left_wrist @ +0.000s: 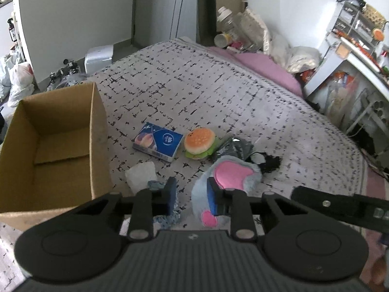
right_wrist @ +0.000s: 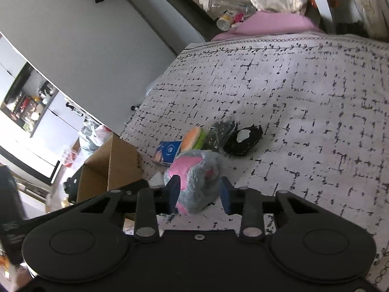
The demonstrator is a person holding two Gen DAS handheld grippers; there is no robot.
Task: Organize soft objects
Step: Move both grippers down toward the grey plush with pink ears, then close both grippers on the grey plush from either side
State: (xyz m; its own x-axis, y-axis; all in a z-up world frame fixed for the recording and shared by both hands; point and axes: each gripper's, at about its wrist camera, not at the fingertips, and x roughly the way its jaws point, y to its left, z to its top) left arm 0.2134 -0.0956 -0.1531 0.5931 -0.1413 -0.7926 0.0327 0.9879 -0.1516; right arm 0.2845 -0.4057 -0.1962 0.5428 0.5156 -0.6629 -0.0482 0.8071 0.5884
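A grey and pink plush toy [right_wrist: 194, 170] lies on the patterned bedspread [right_wrist: 304, 97]. It fills the gap of my right gripper [right_wrist: 199, 182], whose blue pads press into its fur on both sides. My left gripper [left_wrist: 193, 189] hovers just left of the plush toy [left_wrist: 231, 172], its jaws a narrow gap apart with bare bedspread showing between them. A light-blue knitted cloth [left_wrist: 167, 216] lies under its left finger. Beyond are a white cloth [left_wrist: 142, 175], a blue tissue pack [left_wrist: 158, 141], a burger toy [left_wrist: 199, 141] and a crumpled dark bag [left_wrist: 233, 148].
An open cardboard box [left_wrist: 97, 133] stands on the bed to the left, with nothing visible inside. A black soft item with a white patch [right_wrist: 244, 140] lies behind the plush. A pink pillow [left_wrist: 267, 68], bottles and a white shelf unit [left_wrist: 340, 73] crowd the far side.
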